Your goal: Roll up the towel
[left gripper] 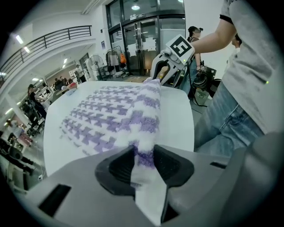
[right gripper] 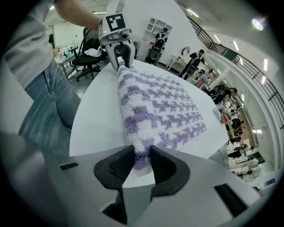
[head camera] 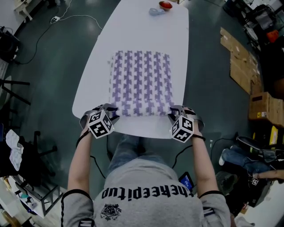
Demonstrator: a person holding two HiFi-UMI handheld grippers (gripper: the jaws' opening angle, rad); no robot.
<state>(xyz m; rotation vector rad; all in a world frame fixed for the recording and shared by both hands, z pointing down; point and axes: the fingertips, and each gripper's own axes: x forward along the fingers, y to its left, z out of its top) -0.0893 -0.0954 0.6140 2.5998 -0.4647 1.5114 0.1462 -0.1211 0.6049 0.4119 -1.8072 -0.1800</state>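
From above, the towel (head camera: 141, 82), white with a purple houndstooth pattern, lies spread flat on a long white table (head camera: 137, 33). Its near edge is just inside the table's rounded near end. That edge is bunched into a low ridge running from one gripper to the other. The left gripper (head camera: 111, 111) sits at the towel's near left corner and the right gripper (head camera: 175, 112) at its near right corner, each with its marker cube facing up. Both point steeply down at the cloth. A small red bowl (head camera: 165, 5) stands at the far end of the table, well apart from the towel, and cardboard boxes (head camera: 262, 106) sit on the floor off to the right.

In the left gripper view, the two dark pads (left gripper: 120, 166) are closed on the towel's corner. A strip of white and purple cloth is pinched between them and a white flap hangs toward the camera. The thick ridge runs away across the table to the other gripper, which bites its far end.

In the right gripper view it is the same from the other side. The jaws squeeze the end of the fluffy ridge, their ribbed faces pressed into the pile. The rest of the towel lies flat to the right of the ridge, and bare tabletop lies to its left. People stand about in the hall beyond.
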